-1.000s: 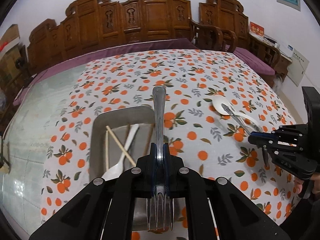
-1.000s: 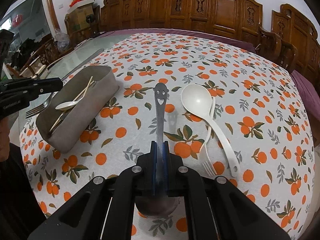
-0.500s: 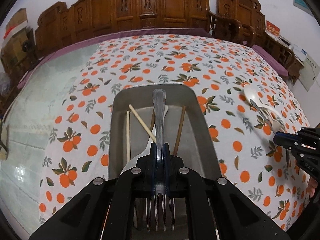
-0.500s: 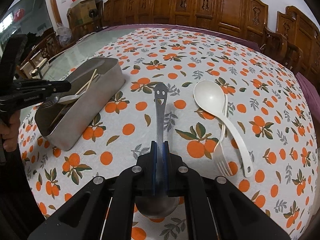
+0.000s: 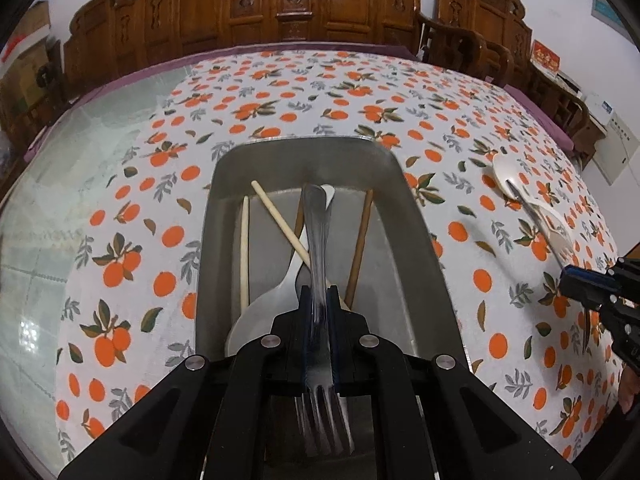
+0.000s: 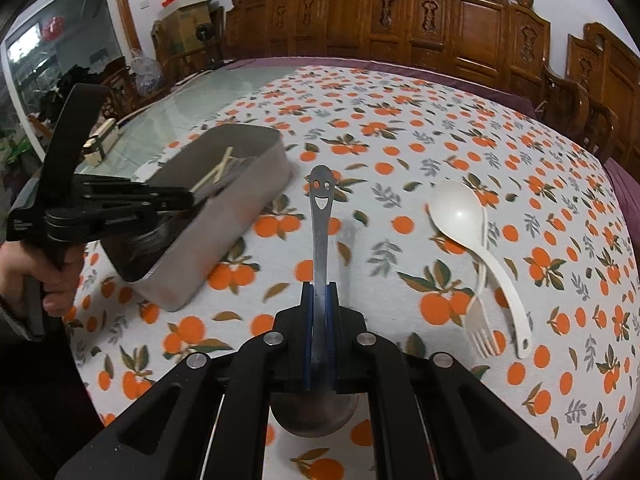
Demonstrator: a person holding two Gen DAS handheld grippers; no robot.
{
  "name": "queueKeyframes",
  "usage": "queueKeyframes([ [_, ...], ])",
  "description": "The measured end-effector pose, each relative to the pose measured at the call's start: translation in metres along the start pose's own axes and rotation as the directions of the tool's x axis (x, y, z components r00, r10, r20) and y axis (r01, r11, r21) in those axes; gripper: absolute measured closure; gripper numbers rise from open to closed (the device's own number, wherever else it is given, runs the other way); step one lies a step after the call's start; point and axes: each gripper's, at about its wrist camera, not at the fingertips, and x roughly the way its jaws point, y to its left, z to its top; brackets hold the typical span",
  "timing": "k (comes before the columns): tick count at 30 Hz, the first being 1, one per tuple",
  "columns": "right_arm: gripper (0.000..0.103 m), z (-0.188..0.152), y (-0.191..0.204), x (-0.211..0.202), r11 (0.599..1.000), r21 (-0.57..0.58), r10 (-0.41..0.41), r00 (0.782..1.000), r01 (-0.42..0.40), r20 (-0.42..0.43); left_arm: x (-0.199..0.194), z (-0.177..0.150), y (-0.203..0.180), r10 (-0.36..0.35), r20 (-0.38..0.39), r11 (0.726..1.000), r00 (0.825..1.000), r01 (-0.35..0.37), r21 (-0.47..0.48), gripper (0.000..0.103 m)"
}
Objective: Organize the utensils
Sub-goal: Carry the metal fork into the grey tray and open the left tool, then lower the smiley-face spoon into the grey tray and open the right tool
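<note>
My left gripper [image 5: 319, 300] is shut on a metal fork [image 5: 318, 240], held low over the grey metal tray [image 5: 416, 240], handle pointing forward. The tray holds chopsticks [image 5: 280, 224] and a white spoon [image 5: 260, 312]. My right gripper [image 6: 319, 296] is shut on a metal spoon with a smiley handle [image 6: 319, 216], above the tablecloth right of the tray [image 6: 240, 216]. A white spoon [image 6: 472, 232] and a white fork [image 6: 482, 320] lie on the cloth to the right. The left gripper shows in the right wrist view [image 6: 176, 200], the right gripper in the left wrist view [image 5: 568, 280].
The round table carries an orange-print cloth [image 6: 440, 128] with bare glass [image 5: 60, 208] on the left. Carved wooden chairs [image 5: 280, 8] line the far side. A small wooden object [image 6: 98, 146] sits on the glass.
My left gripper moved left and down until the fork is over and inside the tray. My right gripper kept holding the smiley spoon and drifted slightly closer to the tray.
</note>
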Motion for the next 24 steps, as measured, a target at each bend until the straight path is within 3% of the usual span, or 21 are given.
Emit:
queueKeyframes([
  [4, 0.096, 0.003, 0.01, -0.004, 1.0, -0.009, 0.005, 1.0, -0.005, 0.009, -0.011, 0.003, 0.002, 0.008, 0.034, 1.0, 0.999, -0.008, 0.008, 0.096],
  [15, 0.096, 0.021, 0.03, -0.012, 0.999, -0.04, -0.023, 0.999, 0.024, 0.033, -0.045, 0.012, 0.024, 0.028, 0.13, 1.0, 0.991, -0.027, -0.01, 0.065],
  [20, 0.096, 0.035, 0.039, -0.013, 0.999, -0.041, -0.015, 0.999, 0.017, 0.049, -0.058, 0.015, 0.041, 0.052, 0.172, 0.998, 0.984, -0.045, -0.043, 0.034],
  [22, 0.096, 0.041, 0.047, -0.011, 0.999, -0.044, -0.006, 0.998, 0.009, 0.058, -0.062, 0.015, 0.046, 0.06, 0.19, 0.997, 0.98, -0.051, -0.051, 0.033],
  [24, 0.096, 0.046, 0.054, -0.01, 0.999, -0.047, 0.002, 0.998, 0.001, 0.063, -0.066, 0.016, 0.053, 0.072, 0.202, 0.996, 0.977, -0.061, -0.063, 0.024],
])
